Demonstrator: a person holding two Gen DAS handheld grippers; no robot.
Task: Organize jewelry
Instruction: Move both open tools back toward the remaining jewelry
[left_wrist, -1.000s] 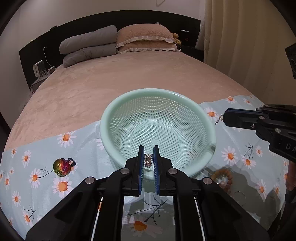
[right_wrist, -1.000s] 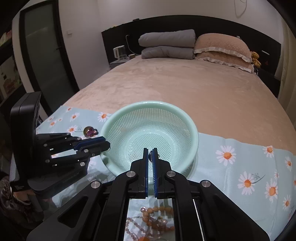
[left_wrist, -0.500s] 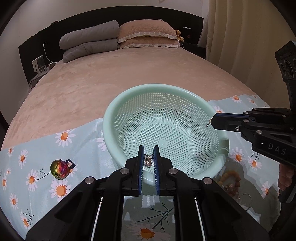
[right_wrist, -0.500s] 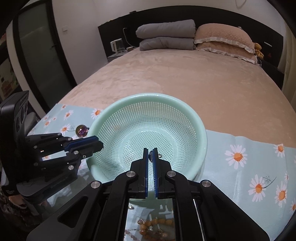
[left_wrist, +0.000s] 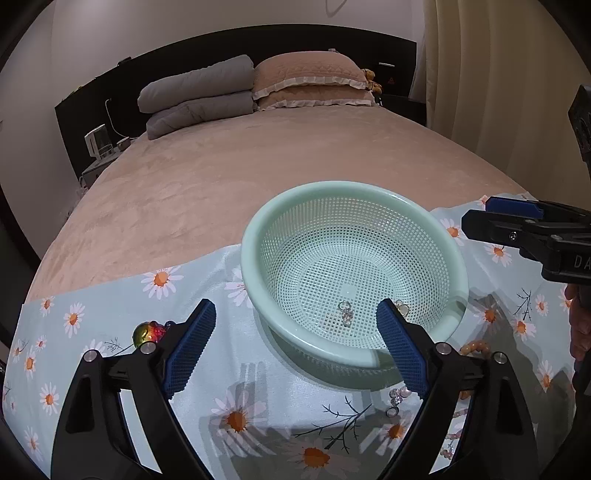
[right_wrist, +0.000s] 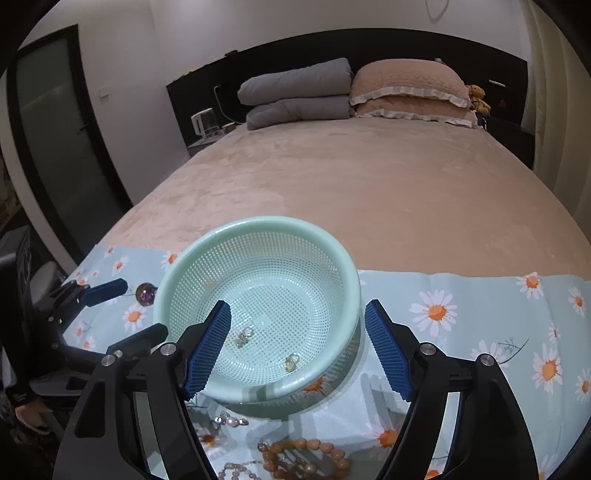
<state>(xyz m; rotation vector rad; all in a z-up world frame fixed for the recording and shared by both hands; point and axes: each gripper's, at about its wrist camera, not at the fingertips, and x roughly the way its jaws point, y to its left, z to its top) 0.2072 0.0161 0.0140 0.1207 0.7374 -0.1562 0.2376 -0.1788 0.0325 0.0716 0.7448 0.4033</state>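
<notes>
A mint green mesh basket (left_wrist: 255, 266) (right_wrist: 347, 266) sits on a daisy-print cloth on the bed. Two small silver jewelry pieces lie inside it: one (left_wrist: 346, 313) (right_wrist: 245, 335) near the middle, another (left_wrist: 402, 307) (right_wrist: 291, 361) by the wall. My left gripper (left_wrist: 295, 343) is open and empty over the basket's near rim. My right gripper (right_wrist: 297, 345) is open and empty above the basket. An iridescent bead charm (left_wrist: 146, 332) (right_wrist: 145, 293) lies left of the basket. An orange bead bracelet (right_wrist: 306, 456) and pearl pieces (right_wrist: 231, 421) lie in front of it.
The daisy cloth (left_wrist: 110, 306) covers the foot of a beige bed (right_wrist: 351, 184) with grey and beige pillows at the headboard. More small jewelry (left_wrist: 397, 397) lies on the cloth below the basket. A curtain hangs on the right; a door stands on the left.
Both grippers have opened and let go of their small jewelry pieces, which now lie inside the basket. Both grippers have pulled back a little from it.
</notes>
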